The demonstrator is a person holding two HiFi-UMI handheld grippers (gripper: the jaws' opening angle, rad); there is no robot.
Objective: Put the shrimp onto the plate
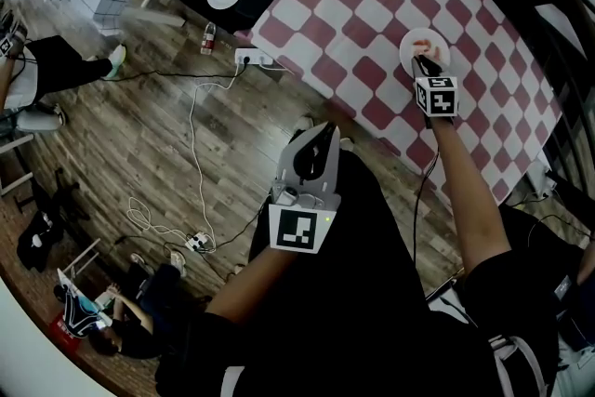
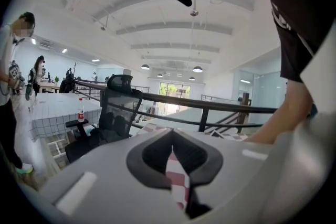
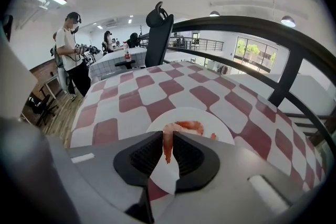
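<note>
A white plate lies on the red-and-white checked table, toward its right side. A pink shrimp hangs just over the plate, its body curled above the near rim. My right gripper reaches over the plate, and in the right gripper view its jaws are shut on the shrimp's thin tail. My left gripper is held back off the table above my lap, pointing toward the table's edge, jaws shut on nothing.
A black office chair stands at the table's far side, with a black railing to the right. On the wooden floor lie a power strip, cables and a bottle. A person stands at the left.
</note>
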